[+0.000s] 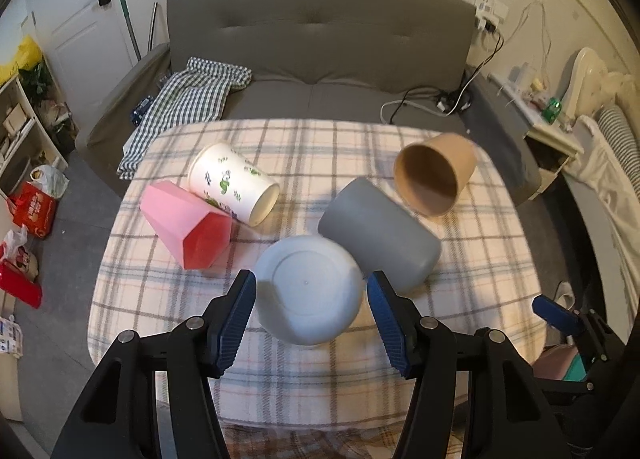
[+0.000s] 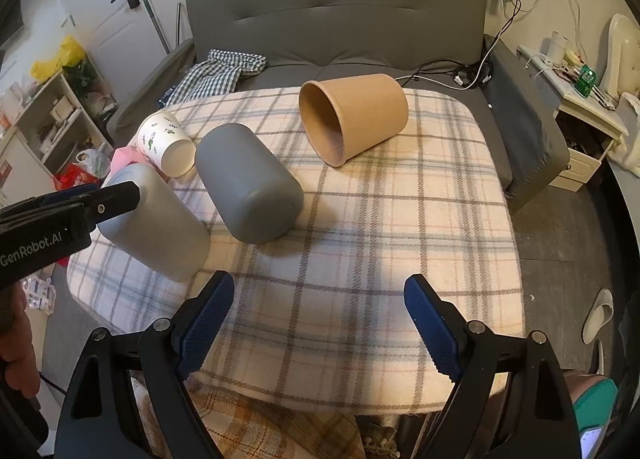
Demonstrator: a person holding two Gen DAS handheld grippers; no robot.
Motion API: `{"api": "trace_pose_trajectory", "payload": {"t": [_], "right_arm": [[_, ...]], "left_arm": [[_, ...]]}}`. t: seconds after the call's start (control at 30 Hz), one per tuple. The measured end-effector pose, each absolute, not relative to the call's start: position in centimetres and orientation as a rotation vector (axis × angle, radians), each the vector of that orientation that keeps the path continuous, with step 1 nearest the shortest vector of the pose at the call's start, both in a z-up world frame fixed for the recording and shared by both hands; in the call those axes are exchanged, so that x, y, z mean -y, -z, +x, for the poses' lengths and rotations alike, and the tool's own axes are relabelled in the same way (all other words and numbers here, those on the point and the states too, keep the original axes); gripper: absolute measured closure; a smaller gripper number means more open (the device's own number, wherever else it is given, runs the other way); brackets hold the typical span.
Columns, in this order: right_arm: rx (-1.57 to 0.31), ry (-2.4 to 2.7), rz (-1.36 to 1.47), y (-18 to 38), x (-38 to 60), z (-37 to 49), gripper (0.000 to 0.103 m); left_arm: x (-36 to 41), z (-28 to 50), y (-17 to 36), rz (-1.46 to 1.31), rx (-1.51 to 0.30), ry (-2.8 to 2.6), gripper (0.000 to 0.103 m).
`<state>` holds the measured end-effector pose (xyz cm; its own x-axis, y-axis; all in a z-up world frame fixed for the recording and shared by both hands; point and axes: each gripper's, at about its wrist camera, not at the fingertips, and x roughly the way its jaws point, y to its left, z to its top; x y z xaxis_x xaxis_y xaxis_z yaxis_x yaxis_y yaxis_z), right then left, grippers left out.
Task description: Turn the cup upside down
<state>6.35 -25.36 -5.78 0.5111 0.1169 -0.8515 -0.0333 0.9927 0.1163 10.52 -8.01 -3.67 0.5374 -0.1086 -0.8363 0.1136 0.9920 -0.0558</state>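
Several cups are on a plaid-covered table [image 1: 280, 379]. A light grey cup [image 1: 308, 289] stands upside down, base up, between the fingers of my open left gripper [image 1: 311, 291], which does not squeeze it; it also shows in the right wrist view [image 2: 154, 223]. A dark grey cup [image 1: 380, 233] [image 2: 248, 185], a brown paper cup [image 1: 434, 173] [image 2: 352, 117], a white printed cup [image 1: 234, 187] [image 2: 166, 143] and a pink cup [image 1: 186, 223] lie on their sides. My right gripper [image 2: 319, 291] is open and empty above the table's near edge.
A grey sofa [image 1: 320, 39] with a checked cloth [image 1: 188, 99] and cables [image 1: 448, 99] stands behind the table. Shelves and bags are at the left [image 1: 28, 139], a nightstand at the right [image 1: 552, 135]. A slipper [image 2: 598, 315] lies on the floor.
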Motion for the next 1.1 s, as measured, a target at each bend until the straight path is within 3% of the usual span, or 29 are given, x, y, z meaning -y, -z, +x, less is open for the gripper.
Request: {"api": "trace_pose_trajectory", "payload": {"t": [0.63, 0.77, 0.9, 0.97, 1.03, 1.1], "right_arm": [[-0.765, -0.122, 0.079, -6.3, 22.8, -0.7, 0.016], [-0.718, -0.148, 0.072, -7.7, 21.3, -2.2, 0.016], [-0.675, -0.184, 0.043, -7.3, 19.4, -3.3, 0.016], [-0.658, -0.181, 0.025, -6.4, 18.7, -3.7, 0.01], [-0.633, -0.135, 0.012, -5.4, 18.3, -4.0, 0.0], [-0.624, -0.116, 0.012, -4.2, 18.1, -4.2, 0.0]], "left_arm": [[3.2, 1.3, -6.3, -0.062, -0.716, 0.19, 0.041], [1.5, -1.2, -6.8, -0.061, -0.66, 0.176, 0.027], [-0.1, -3.2, -5.7, -0.076, -0.598, 0.165, 0.022], [-1.0, -3.4, -4.5, -0.106, -0.573, 0.146, 0.01], [-1.5, -3.5, -3.3, -0.115, -0.549, 0.104, 0.009], [-1.8, -3.6, -2.0, -0.093, -0.539, 0.092, 0.005]]}}
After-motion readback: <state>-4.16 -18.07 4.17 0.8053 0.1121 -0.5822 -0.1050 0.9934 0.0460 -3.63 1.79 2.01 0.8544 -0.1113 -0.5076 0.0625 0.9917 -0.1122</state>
